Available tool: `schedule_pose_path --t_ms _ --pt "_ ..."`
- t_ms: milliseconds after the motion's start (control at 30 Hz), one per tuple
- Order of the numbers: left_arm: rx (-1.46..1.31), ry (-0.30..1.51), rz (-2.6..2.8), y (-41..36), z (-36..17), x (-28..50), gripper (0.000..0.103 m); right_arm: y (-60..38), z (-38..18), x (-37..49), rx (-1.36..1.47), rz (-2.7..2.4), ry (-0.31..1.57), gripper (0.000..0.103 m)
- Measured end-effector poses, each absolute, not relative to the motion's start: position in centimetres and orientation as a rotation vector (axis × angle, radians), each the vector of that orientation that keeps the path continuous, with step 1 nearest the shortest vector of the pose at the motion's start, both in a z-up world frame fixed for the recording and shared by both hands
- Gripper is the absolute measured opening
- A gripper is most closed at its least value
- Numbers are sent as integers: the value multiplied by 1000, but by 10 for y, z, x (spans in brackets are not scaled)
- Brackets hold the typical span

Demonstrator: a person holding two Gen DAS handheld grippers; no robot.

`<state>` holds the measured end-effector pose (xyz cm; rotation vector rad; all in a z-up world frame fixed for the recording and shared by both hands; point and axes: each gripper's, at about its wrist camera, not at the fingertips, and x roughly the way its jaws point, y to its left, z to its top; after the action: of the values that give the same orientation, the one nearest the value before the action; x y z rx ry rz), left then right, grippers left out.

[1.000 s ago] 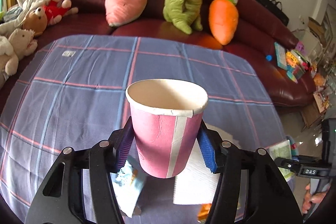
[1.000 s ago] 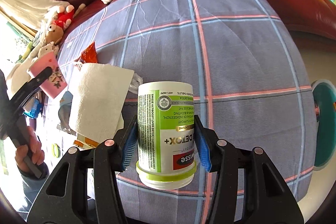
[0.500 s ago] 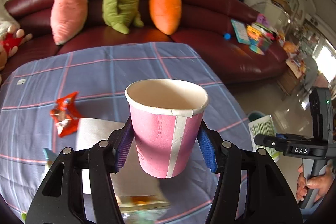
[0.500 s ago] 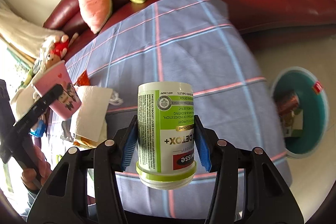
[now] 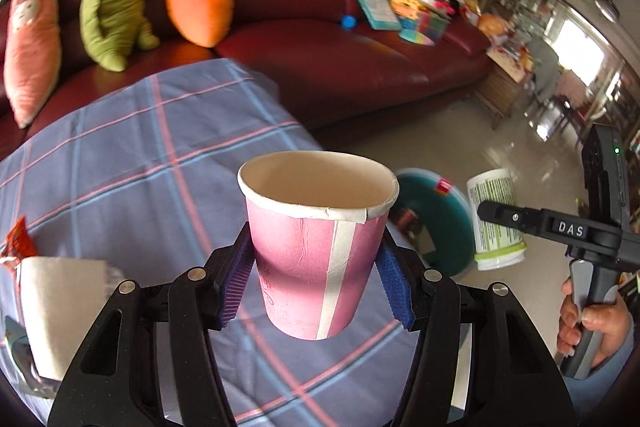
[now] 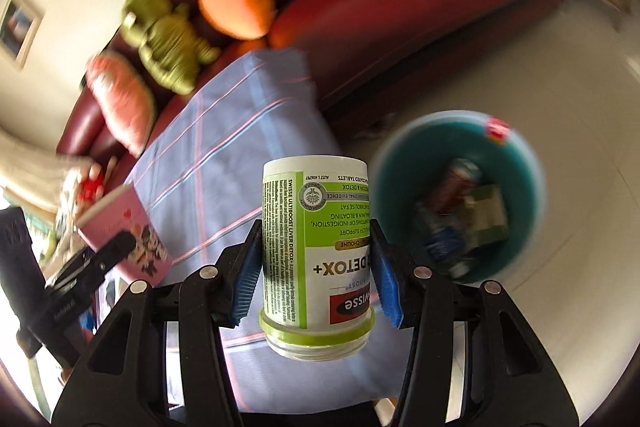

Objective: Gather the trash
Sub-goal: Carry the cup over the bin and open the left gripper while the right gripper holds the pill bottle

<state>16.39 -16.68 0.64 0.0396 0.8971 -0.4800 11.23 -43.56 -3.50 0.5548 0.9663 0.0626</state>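
My left gripper (image 5: 316,283) is shut on a pink paper cup (image 5: 318,239), upright and empty, held over the table's right end. My right gripper (image 6: 316,267) is shut on a white and green supplement bottle (image 6: 316,251), held upside down near the table's edge. The bottle also shows in the left wrist view (image 5: 496,219), right of the cup. A teal trash bin (image 6: 460,195) stands on the floor to the right of the bottle, with several pieces of trash inside. The bin shows behind the cup in the left wrist view (image 5: 440,227). The cup shows at left in the right wrist view (image 6: 124,231).
A table with a blue plaid cloth (image 5: 132,163) holds a white paper towel (image 5: 56,307) and a red wrapper (image 5: 18,247) at its left. A dark red sofa (image 5: 320,39) with plush toys (image 5: 200,3) stands behind. Pale tiled floor (image 6: 520,67) surrounds the bin.
Both grippers have swung right, past the table's edge toward the bin, still holding the cup and the bottle. The bin now looms larger in the right wrist view.
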Motion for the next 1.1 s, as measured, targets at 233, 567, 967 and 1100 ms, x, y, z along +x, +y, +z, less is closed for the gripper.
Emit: schedule_pose_path --t_ms 233,567,967,1100 --pt "105 933 -569 -248 -8 172 60 -505 -49 92 627 -46 946 48" --pt "133 999 -607 -313 -36 186 60 -544 -67 90 664 -82 966 48" --pt "153 1059 -641 -349 -66 202 61 -561 -84 106 676 -107 1006 48" --pt "164 1072 -623 -354 -76 207 65 -561 -86 109 668 -114 1016 48"
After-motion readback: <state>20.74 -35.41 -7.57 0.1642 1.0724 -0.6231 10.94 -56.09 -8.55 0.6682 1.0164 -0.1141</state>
